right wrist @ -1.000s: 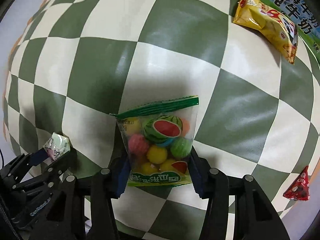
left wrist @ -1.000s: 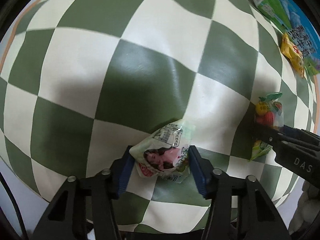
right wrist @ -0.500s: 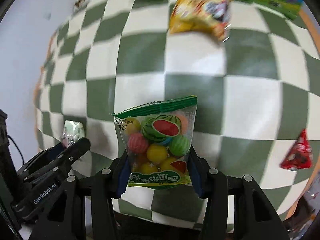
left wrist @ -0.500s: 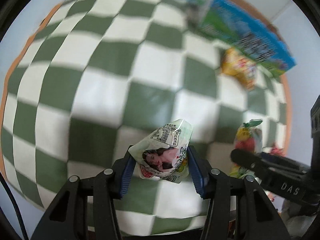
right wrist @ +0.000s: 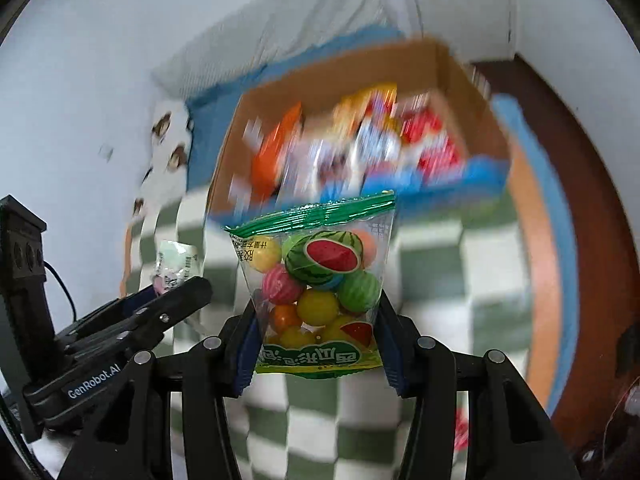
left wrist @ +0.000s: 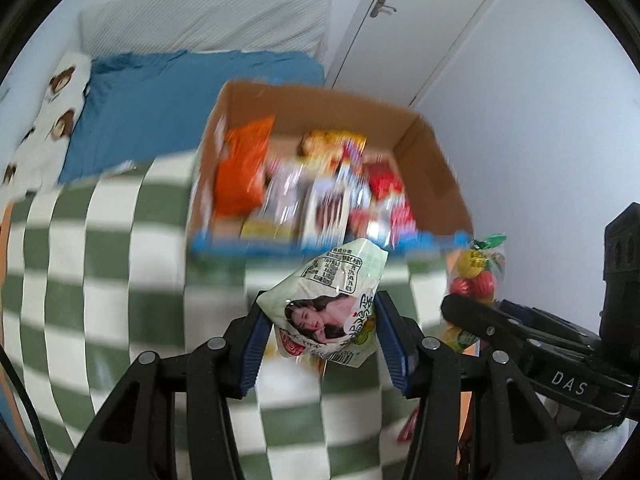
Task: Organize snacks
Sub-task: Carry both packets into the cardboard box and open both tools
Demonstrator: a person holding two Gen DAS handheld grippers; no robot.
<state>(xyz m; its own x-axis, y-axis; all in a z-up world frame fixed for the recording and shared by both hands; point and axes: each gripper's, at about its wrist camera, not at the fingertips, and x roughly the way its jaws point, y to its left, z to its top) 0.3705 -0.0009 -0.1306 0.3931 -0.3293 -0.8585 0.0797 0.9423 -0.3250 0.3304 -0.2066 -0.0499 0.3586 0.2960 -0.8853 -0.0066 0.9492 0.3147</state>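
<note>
My left gripper (left wrist: 322, 344) is shut on a pale green snack packet (left wrist: 328, 308) printed with a woman's face, held above the checked cloth. My right gripper (right wrist: 316, 344) is shut on a clear bag of fruit-shaped gum balls (right wrist: 318, 288) with a green top seal. Both point at an open cardboard box (left wrist: 432, 152) with several blurred snack packs inside; it also shows in the right wrist view (right wrist: 460, 76). The right gripper and its bag (left wrist: 478, 272) appear at the right of the left wrist view. The left gripper and its packet (right wrist: 176, 266) appear at the left of the right wrist view.
The green and white checked cloth (left wrist: 120, 240) covers the table under both grippers. A blue bed (left wrist: 160, 92) with a white pillow lies behind the box. A white door (left wrist: 420, 20) and wall stand at the back right. A small red packet (right wrist: 462, 432) lies low right.
Both grippers have lifted their packets off the cloth and tilted up. The cardboard box, bed and wall have come into view ahead, blurred by motion.
</note>
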